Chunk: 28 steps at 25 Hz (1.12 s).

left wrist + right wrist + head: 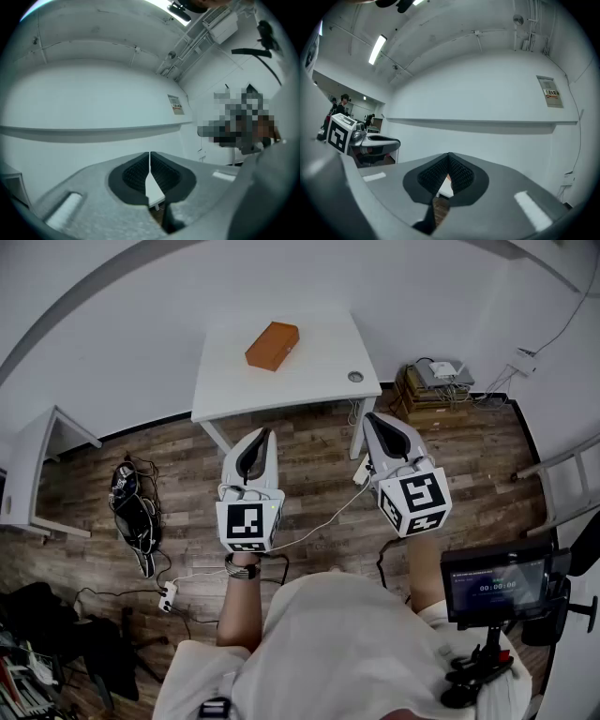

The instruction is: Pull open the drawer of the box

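Box: I'm seeing the orange box (273,345) lying on the white table (319,376), toward its back; I'm not making out its drawer from here.
Left gripper (266,434): I'm holding it over the wooden floor (187,474), short of the table's front edge, jaws pressed together on nothing.
Right gripper (370,417): I'm keeping it level beside the left one, near the table's front right leg, jaws meeting, empty.
Both grippers: staying well apart from the box.

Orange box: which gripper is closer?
Left. The left gripper hangs nearly in line with the orange box, short of the table; the right gripper is farther off to its right.
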Available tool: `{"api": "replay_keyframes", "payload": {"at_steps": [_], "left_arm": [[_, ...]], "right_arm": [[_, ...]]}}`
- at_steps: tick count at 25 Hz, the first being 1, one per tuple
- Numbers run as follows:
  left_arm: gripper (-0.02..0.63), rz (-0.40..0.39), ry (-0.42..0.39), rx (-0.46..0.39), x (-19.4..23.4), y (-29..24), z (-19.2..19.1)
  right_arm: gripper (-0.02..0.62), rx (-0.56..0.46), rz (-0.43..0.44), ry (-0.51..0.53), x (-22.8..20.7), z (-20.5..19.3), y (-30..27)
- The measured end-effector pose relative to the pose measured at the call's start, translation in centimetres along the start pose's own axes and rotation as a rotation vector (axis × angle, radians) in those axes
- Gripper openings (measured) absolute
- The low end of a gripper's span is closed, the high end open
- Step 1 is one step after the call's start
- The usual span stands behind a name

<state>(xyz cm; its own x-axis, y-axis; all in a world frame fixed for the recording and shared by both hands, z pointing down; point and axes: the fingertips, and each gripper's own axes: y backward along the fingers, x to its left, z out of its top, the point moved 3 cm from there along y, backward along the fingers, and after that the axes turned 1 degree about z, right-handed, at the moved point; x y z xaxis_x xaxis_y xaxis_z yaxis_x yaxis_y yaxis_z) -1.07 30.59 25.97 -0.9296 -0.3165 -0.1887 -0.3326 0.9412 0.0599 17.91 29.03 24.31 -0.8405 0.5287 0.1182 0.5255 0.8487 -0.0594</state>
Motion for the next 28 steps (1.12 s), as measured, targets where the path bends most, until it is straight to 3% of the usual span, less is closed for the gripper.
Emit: {"api": "replay_keyframes", "payload": {"at_steps": [9, 14, 23, 28], "left_arm": [[0.015, -0.051, -0.023, 0.007, -0.1, -0.4, 0.0], [0.015, -0.049, -0.016, -0.002, 1.7, 1.1, 0.3], [0.014, -0.071, -0.052, 0.031, 3.5, 2.6, -1.2], [0.015, -0.089, -0.031, 0.045, 3.7, 3.1, -1.8]], "right_arm": [[0.002, -0.011, -0.015, -0.040, 0.3, 0.3, -0.1], [0.002, -0.041, -0.058, 0.003, 2.1, 1.6, -0.2], [0.002, -0.009, -0.073, -0.005, 5.4, 1.2, -0.7], [0.002, 0.014, -0.085, -0.014, 6.6, 0.8, -0.1]]}}
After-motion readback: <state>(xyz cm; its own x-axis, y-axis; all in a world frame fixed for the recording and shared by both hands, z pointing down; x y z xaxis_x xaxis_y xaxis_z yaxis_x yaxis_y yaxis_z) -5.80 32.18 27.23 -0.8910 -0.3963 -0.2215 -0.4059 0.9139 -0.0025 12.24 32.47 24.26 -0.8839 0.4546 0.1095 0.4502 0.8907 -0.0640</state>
